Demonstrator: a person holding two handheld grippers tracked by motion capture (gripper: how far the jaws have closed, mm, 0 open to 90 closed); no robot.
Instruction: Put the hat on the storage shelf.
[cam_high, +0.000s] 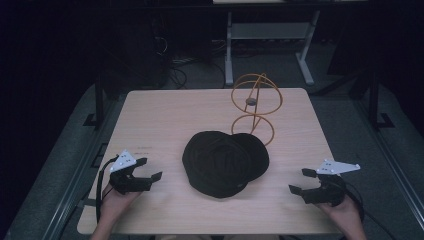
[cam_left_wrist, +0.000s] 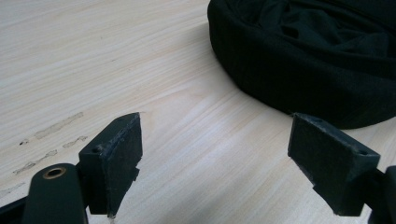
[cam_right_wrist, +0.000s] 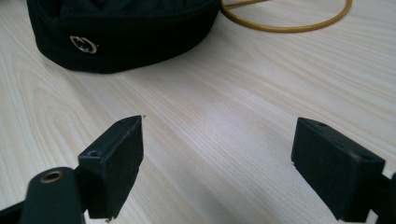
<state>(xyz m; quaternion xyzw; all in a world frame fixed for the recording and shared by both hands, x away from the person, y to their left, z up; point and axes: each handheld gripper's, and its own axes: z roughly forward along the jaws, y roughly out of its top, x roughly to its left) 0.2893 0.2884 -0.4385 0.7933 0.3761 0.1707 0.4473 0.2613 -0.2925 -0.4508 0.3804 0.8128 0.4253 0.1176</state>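
1. The pale rectangular wooden bench (cam_high: 165, 115) carries everything; the landmark on it is the black fabric cap.
2. The black fabric cap (cam_high: 224, 162) lies at the middle of the bench, its round crown toward the person's side and its brim toward the far side. In the right tool's view a small gold metal emblem (cam_right_wrist: 83, 44) shows on the cap's band.
3. The orange wire stand of hoops (cam_high: 255, 107) stands just behind the cap, its lower ring touching or just beside the brim; which of the two cannot be told.
4. The left tool (cam_high: 151, 169), black with a grey three-cornered plate, is held in a hand to the cap's left, near it but apart. Its jaws stand wide apart with nothing between them, over bare wood.
5. The right tool (cam_high: 301, 180), of the same build, is held to the cap's right, also apart from it. Its jaws are spread wide and hold nothing.
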